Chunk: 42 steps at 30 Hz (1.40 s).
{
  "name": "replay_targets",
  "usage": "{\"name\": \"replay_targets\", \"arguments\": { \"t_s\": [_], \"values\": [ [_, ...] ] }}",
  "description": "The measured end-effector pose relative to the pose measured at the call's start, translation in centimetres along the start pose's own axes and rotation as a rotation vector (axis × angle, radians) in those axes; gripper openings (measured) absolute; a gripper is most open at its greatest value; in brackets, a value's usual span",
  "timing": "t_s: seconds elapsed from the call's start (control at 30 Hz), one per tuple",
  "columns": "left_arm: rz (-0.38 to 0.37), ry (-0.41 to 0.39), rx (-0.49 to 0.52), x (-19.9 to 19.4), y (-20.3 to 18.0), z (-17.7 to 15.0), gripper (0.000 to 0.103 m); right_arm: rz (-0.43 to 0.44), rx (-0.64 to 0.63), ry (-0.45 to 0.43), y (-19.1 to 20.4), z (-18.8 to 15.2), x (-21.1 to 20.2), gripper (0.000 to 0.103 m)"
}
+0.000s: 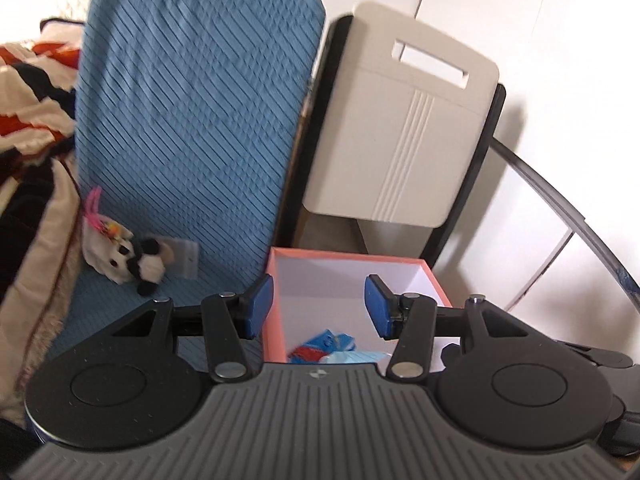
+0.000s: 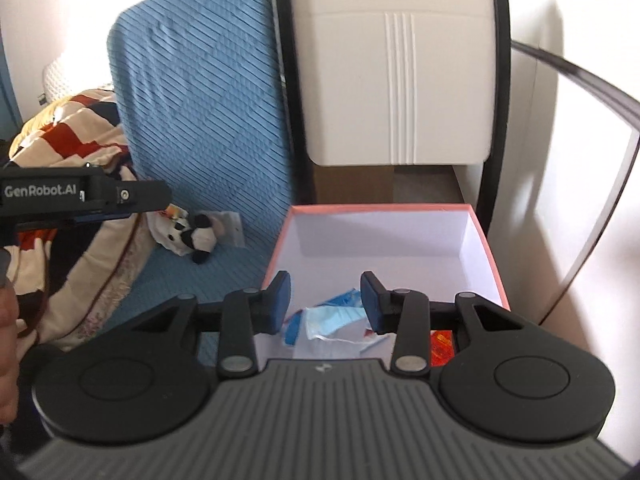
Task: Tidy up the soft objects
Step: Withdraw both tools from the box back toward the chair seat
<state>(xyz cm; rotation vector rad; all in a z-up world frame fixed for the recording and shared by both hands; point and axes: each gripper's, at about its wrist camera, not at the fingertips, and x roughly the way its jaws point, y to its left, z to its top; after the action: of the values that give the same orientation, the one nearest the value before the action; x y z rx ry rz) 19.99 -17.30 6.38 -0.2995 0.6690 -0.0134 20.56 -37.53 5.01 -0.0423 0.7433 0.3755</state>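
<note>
both grippers, left (image 1: 319,306) & right (image 2: 325,303), jaws apart, nothing held. face mask (image 2: 334,318) already in pink box (image 2: 494,256). panda plush (image 1: 146,266) on blue mat (image 1: 192,120) nxt: i approach low, pinch body.

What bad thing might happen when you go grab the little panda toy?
The panda plush lies tangled with a white plush against the blanket, so a gripper might snag those too. The left gripper and right gripper, both open and empty above the pink box, might bump reaching together.
</note>
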Motion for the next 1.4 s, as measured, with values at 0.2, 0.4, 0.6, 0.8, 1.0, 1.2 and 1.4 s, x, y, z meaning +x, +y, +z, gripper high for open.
{"name": "replay_targets", "arguments": {
  "t_s": [0.2, 0.4, 0.6, 0.8, 1.0, 1.2, 1.4],
  "values": [
    [0.032, -0.053, 0.003, -3.1, 2.1, -0.2, 0.057, 0.023, -0.026, -0.021, 2.8, -0.2, -1.2, 0.041],
    [0.069, -0.087, -0.009, -5.2, 4.5, -1.3, 0.057, 0.038, -0.061, -0.029, 5.7, -0.8, -1.6, 0.042],
    [0.085, -0.096, -0.002, -6.8, 6.7, -2.6, 0.057, 0.060, -0.081, -0.019, 8.3, -1.9, -1.8, 0.042],
    [0.096, -0.107, 0.015, -7.6, 8.8, -4.6, 0.057, 0.081, -0.088, -0.021, 10.7, -3.4, -1.7, 0.042],
    [0.102, -0.086, -0.008, -7.9, 10.6, -7.1, 0.057, 0.091, -0.106, 0.001, 12.6, -5.8, -1.3, 0.042],
    [0.125, -0.067, -0.010, -8.4, 12.1, -9.0, 0.057, 0.094, -0.119, 0.022, 14.0, -7.9, -0.9, 0.042],
    [0.139, -0.048, -0.032, -9.0, 13.3, -10.4, 0.057, 0.096, -0.129, 0.028, 14.9, -9.3, -0.8, 0.042]
  ]
}}
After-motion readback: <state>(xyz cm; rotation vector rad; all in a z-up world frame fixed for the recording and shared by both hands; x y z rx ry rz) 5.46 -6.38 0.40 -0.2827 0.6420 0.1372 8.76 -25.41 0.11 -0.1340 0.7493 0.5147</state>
